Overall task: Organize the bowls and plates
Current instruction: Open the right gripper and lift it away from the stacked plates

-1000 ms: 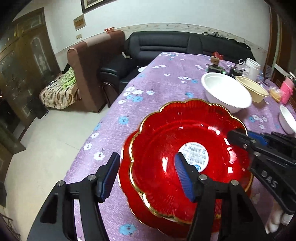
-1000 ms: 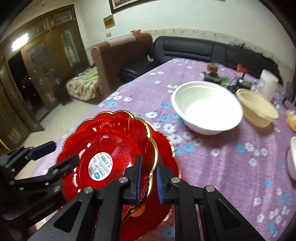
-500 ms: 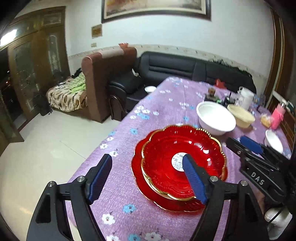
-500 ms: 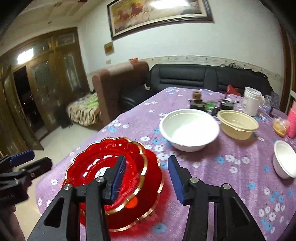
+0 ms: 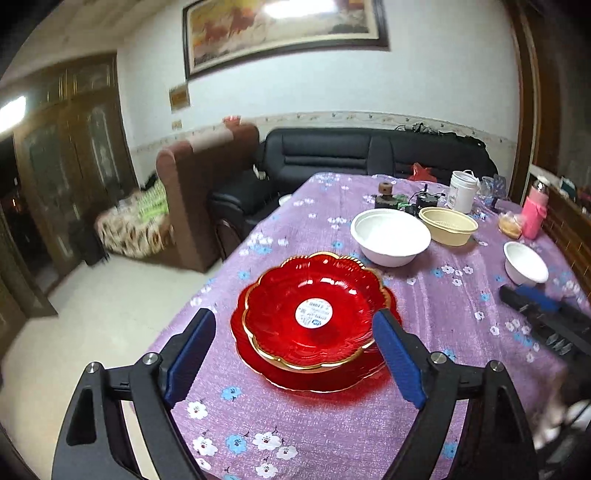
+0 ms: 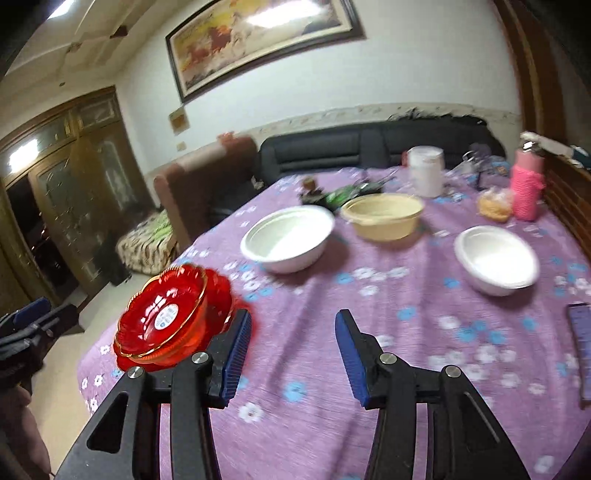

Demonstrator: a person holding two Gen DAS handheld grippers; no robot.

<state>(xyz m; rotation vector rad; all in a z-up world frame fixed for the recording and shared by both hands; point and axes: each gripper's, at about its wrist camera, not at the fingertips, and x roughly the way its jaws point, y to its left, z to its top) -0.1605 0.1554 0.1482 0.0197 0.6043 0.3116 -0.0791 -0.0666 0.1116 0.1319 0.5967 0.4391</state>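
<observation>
Red plates (image 5: 314, 314), glossy and scalloped with gold rims, sit nested near the corner of the purple flowered tablecloth (image 5: 443, 295), the smaller one on top with a round white barcode sticker (image 5: 314, 313) at its centre. Left gripper (image 5: 295, 354) is opening, nothing between its jaws; right gripper (image 6: 291, 354) hangs spread and empty beside them.

White walls w/ framed painting (image 5: 284, 31), black sofa (image 5: 369, 151), wood doors (image 5: 62, 177).
</observation>
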